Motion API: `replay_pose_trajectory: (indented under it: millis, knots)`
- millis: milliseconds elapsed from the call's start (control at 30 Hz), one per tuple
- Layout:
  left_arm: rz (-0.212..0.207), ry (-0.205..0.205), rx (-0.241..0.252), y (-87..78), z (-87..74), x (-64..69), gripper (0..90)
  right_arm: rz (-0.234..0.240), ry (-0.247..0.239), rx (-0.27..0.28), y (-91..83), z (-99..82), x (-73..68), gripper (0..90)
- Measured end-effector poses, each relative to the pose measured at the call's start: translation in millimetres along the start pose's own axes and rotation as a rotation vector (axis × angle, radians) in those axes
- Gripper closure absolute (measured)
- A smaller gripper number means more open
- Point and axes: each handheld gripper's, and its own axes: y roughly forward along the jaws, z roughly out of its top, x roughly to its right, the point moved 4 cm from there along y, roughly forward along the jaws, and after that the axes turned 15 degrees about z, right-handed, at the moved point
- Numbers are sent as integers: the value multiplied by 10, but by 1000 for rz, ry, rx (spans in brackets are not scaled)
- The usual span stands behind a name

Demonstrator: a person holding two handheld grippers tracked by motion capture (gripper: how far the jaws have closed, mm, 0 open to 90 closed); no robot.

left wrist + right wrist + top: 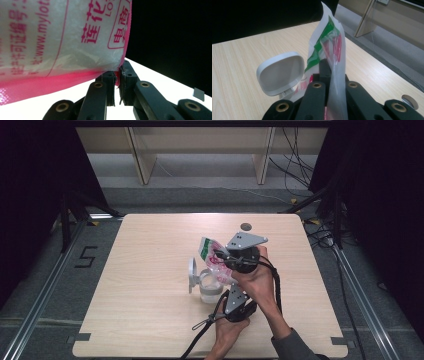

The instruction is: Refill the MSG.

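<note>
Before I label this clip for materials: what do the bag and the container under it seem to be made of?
Bag: thin, glossy plastic film, translucent, printed in pink, creased where a hand-held gripper pinches it. Container: likely clear hard plastic; its flipped-up lid looks matte white plastic.

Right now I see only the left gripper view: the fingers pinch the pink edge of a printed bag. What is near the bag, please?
Observer: A clear container stands on the table, by the lower end of the bag.
Operator: Is the container closed?
Observer: No. Its white lid is open and stands up at its side.
Operator: Where is the other gripper?
Observer: The right gripper is shut on the bag near its green-printed top.
</note>
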Motion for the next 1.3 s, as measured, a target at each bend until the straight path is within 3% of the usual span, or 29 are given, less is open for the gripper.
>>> replay_pose_trajectory:
  millis: [33, 167, 200, 300, 400, 467, 567, 767, 1000, 1300]
  knots:
    - [-10, -6, 6, 9, 1, 0, 835, 6, 27, 0, 4, -5, -17, 900]
    - [-9, -5, 9, 8, 3, 2, 835, 12, 20, -8, 6, -2, -18, 900]
    - [-10, -6, 8, 8, 2, 2, 835, 6, 42, -1, 7, -6, -32, 900]
    - [1, 2, -1, -4, 1, 3, 835, 14, 23, -6, 7, -4, -18, 900]
    - [-6, -7, 12, 8, 1, 4, 835, 7, 35, -1, 13, -5, -27, 900]
    - [2, 0, -1, -7, 2, 0, 835, 4, 7, 1, 12, 2, -10, 900]
    - [-4, -9, 18, 9, 3, 4, 835, 12, 46, -5, 5, -2, -35, 900]
    - [6, 1, -1, -8, 5, 1, 835, 14, 42, -3, 8, 2, -31, 900]
    - [-6, -4, 20, -1, 10, 11, 835, 17, 11, -4, -3, 17, -17, 900]
    - [-9, -6, 30, 5, 8, 9, 835, 20, 13, -5, -4, 23, -19, 900]
